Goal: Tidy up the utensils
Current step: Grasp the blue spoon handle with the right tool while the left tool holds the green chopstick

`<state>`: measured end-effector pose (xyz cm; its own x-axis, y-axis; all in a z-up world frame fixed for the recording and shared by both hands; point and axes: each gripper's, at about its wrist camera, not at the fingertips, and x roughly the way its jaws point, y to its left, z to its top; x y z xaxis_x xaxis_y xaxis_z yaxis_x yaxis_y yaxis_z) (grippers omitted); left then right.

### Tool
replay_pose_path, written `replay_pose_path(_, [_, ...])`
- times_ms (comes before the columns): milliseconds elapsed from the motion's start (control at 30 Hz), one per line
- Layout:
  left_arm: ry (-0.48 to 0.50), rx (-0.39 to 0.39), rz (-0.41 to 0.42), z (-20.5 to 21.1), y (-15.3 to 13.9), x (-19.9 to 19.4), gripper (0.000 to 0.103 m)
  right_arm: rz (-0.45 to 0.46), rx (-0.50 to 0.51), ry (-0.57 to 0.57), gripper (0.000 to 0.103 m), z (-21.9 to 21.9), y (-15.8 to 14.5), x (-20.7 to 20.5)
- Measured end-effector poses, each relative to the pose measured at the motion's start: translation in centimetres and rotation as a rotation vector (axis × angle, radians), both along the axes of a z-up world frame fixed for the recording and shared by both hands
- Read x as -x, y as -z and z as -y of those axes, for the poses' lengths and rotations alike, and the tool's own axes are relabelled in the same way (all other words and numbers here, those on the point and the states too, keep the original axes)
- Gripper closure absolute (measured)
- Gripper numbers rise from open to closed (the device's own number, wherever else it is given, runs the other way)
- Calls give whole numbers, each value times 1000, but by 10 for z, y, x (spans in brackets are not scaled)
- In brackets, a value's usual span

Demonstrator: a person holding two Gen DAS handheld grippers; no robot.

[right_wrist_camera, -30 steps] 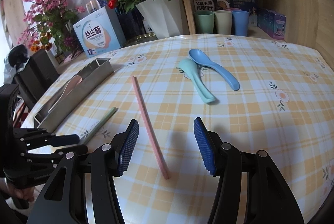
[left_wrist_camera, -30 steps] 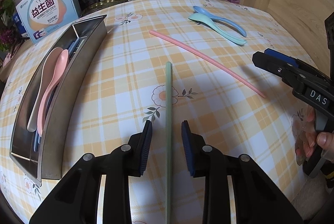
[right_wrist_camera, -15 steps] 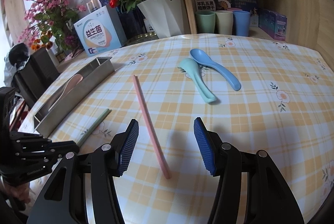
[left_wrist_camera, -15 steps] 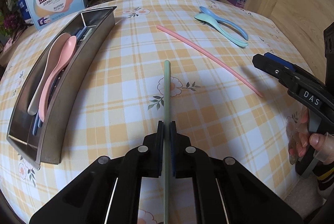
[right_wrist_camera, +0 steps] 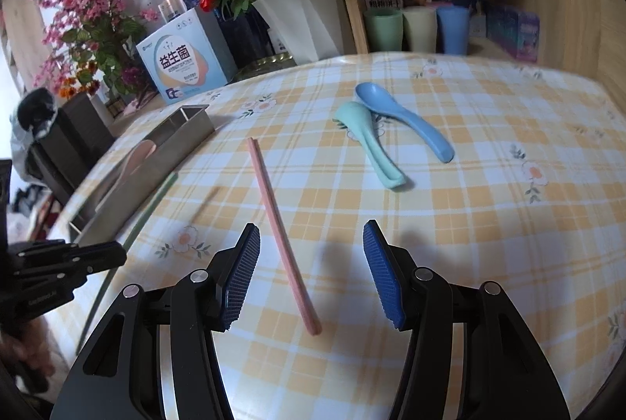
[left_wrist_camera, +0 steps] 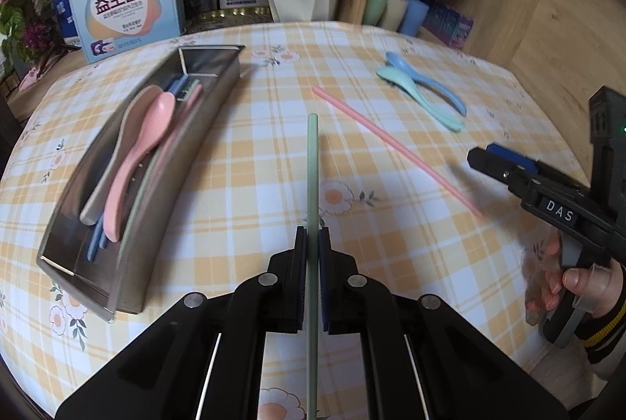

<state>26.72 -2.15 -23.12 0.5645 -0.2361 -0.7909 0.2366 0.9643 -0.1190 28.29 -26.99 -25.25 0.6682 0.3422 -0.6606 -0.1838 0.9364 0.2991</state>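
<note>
Clamping the green chopstick (left_wrist_camera: 312,161) between closed pads, the left gripper (left_wrist_camera: 312,244) in the near middle of the table (left_wrist_camera: 250,185); stick pointing straight toward the far side, its far tip raised off the checked cloth, with a thin shadow on the cloth in the right wrist view. Same stick seen from the right wrist view (right_wrist_camera: 150,204) slanting beside the near wall of the metal tray (right_wrist_camera: 172,142).

Lying to the left in the left wrist view, the metal tray (left_wrist_camera: 187,161), long and narrow, holding a pink spoon (left_wrist_camera: 144,150), a beige spoon (left_wrist_camera: 129,130) touching it, and several chopsticks (left_wrist_camera: 184,87) underneath, colours partly hidden.

Hovering with jaws spread wide and holding nothing, the right gripper (right_wrist_camera: 311,271), just above the near end of the pink chopstick (right_wrist_camera: 279,224), which lies flat on the cloth between the two pads but apart from both. Also visible at the right edge of the left wrist view (left_wrist_camera: 504,165).

Resting farther right, a mint spoon (right_wrist_camera: 369,142) and a blue spoon (right_wrist_camera: 403,120), bowls touching, handles splaying toward the near right.
</note>
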Motion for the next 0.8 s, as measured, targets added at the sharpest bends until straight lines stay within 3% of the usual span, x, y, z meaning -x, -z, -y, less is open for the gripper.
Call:
replay_pose_path(100, [-20, 23, 17, -8, -7, -2, 97, -35, -5, -19, 49, 10, -5, -21])
replay_pose_path(300, [-46, 53, 23, -18, -9, -4, 97, -10, 178, -28, 51, 23, -21, -80])
replay_pose_path(400, [-46, 64, 17, -21, -7, -3, 97, -61, 240, -2, 52, 30, -14, -118])
replay_pose_path(633, [-49, 71, 13, -28, -4, -3, 97, -187, 373, 13, 69, 25, 15, -161])
replay_pose_path(800, [-58, 78, 8, -31, -2, -5, 97, -203, 356, 24, 75, 25, 17, -168])
